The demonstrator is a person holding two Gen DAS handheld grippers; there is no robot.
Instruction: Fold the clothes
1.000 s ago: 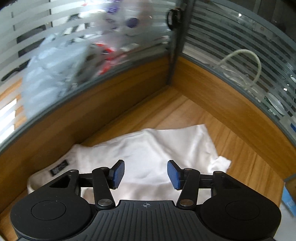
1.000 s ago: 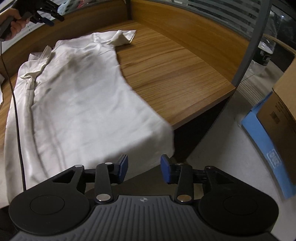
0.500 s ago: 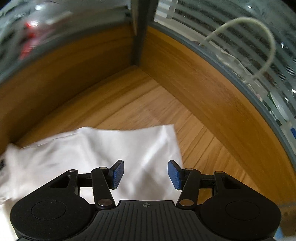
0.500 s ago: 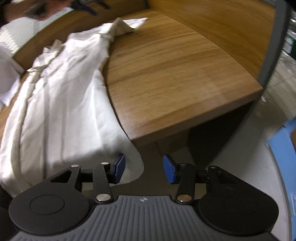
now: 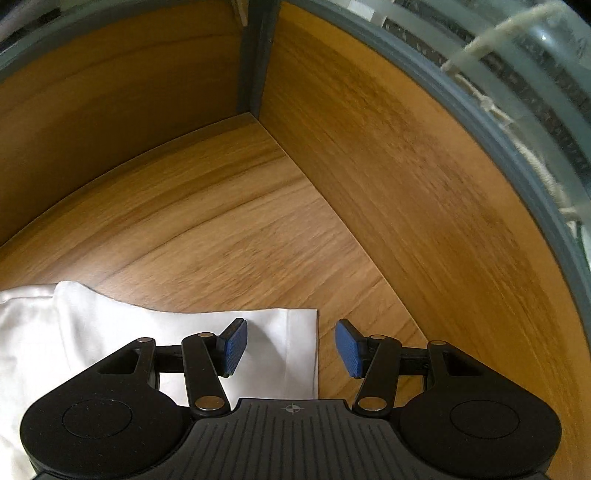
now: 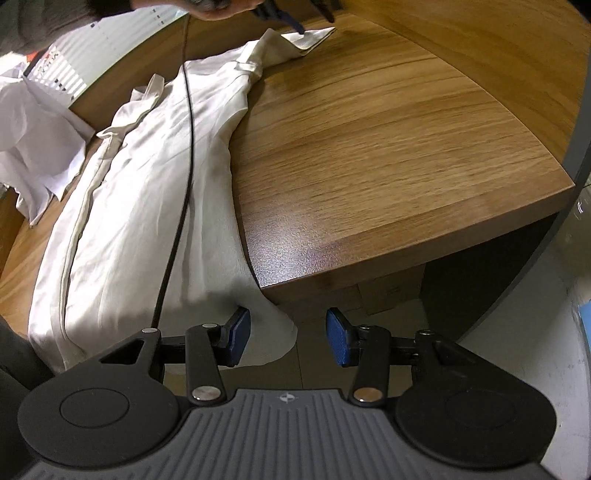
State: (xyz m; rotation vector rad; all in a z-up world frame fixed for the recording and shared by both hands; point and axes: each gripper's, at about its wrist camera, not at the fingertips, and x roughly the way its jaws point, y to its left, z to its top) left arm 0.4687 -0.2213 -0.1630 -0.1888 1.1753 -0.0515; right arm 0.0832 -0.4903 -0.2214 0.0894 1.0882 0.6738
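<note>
A white shirt [image 6: 147, 206] lies lengthwise on the wooden desk [image 6: 388, 155], and its hem hangs over the front edge. In the right wrist view, my right gripper [image 6: 288, 336] is open at the hanging hem corner [image 6: 273, 332], which sits beside the left pad without being pinched. In the left wrist view, my left gripper [image 5: 290, 347] is open just above the far sleeve end [image 5: 295, 332], close to the desk's back corner. One pad is over cloth, the other over bare wood. The right wrist view also shows the left gripper [image 6: 313, 21], held by a hand [image 6: 221, 5] at the top.
Wooden partition walls [image 5: 406, 166] meet in a corner behind the sleeve. A black cable [image 6: 188, 147] trails across the shirt. Another white garment [image 6: 33, 147] is heaped at the left. The desk's front edge [image 6: 406, 266] drops to the floor, with a cardboard box [image 6: 391, 291] underneath.
The left gripper swept right and down along the shirt to the sleeve end by the corner. The right gripper sank toward the hanging hem corner at the desk's front edge.
</note>
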